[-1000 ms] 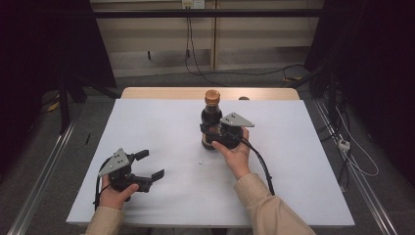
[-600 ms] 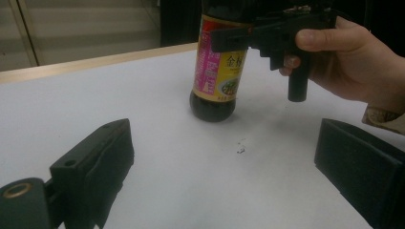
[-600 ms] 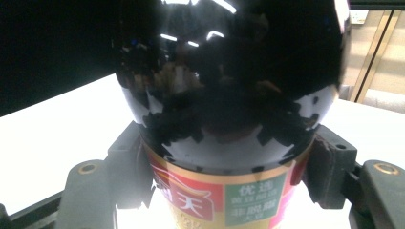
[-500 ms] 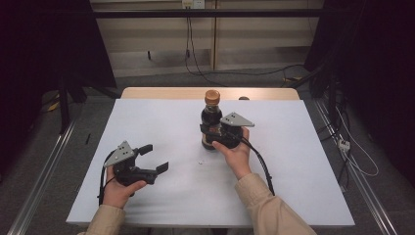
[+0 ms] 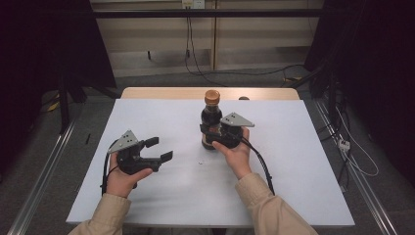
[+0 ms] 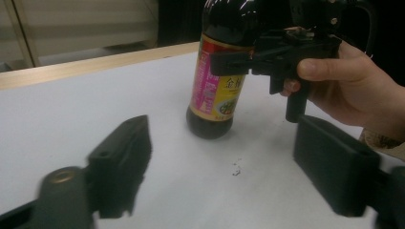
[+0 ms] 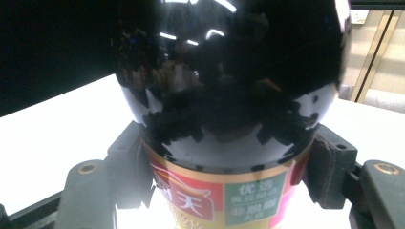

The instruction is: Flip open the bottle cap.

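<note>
A dark soy sauce bottle (image 5: 211, 113) with an orange cap and a red and yellow label stands upright mid-table. My right gripper (image 5: 212, 135) is shut on its body from the near side, a pad pressing each side of the label in the right gripper view (image 7: 229, 167). The bottle (image 7: 229, 71) looms close there. My left gripper (image 5: 159, 149) hovers left of the bottle, pointing right toward it. Its jaws have just been closing, with nothing between them, and still stand apart (image 6: 224, 164). In the left gripper view the bottle (image 6: 215, 90) stands ahead, held by the other gripper.
The white table top (image 5: 293, 171) has a wooden far edge (image 5: 161, 93). A small dark speck (image 5: 200, 163) lies in front of the bottle. Metal rails (image 5: 44, 171) run along the floor at both sides, and cables (image 5: 352, 161) trail at the right.
My left gripper has risen and moved away from the near edge toward the bottle, and its jaws have narrowed. The right gripper and bottle have stayed still.
</note>
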`<state>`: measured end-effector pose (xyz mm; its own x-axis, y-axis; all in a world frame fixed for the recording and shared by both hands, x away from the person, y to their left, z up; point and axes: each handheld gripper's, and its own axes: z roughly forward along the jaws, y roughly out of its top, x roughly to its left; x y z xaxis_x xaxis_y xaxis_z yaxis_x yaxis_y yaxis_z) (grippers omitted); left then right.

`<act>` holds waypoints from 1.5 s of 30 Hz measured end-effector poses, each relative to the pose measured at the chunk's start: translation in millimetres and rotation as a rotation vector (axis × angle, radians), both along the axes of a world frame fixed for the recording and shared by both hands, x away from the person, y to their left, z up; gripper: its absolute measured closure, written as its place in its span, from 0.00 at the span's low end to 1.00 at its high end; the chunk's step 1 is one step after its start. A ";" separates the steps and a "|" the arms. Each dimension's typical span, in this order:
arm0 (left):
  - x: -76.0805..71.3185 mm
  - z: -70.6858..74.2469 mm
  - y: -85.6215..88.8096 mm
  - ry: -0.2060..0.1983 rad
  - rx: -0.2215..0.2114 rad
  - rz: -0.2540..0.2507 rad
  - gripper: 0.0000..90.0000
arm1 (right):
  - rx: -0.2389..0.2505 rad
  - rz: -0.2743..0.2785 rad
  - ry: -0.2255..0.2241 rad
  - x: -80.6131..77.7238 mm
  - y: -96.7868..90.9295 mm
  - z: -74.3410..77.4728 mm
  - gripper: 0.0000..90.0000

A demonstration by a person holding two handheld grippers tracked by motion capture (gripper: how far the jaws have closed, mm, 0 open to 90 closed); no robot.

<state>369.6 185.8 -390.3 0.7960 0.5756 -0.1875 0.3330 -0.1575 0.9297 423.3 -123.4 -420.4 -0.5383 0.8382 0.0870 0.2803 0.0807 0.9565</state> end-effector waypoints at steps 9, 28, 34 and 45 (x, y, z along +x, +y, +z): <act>17.7 20.7 -20.0 0.024 0.071 -0.055 0.67 | -0.003 -0.001 0.004 -0.1 -0.3 0.4 0.34; 41.3 53.2 -45.0 0.050 0.102 -0.110 0.89 | -0.001 -0.004 0.002 0.2 -0.4 -0.4 0.34; 47.3 65.2 -52.2 0.045 0.103 -0.125 1.00 | -0.001 -0.003 0.003 0.0 0.0 -0.5 0.34; 59.4 82.7 -71.2 0.040 0.128 -0.158 1.00 | -0.006 -0.003 0.006 -0.3 0.2 -0.2 0.34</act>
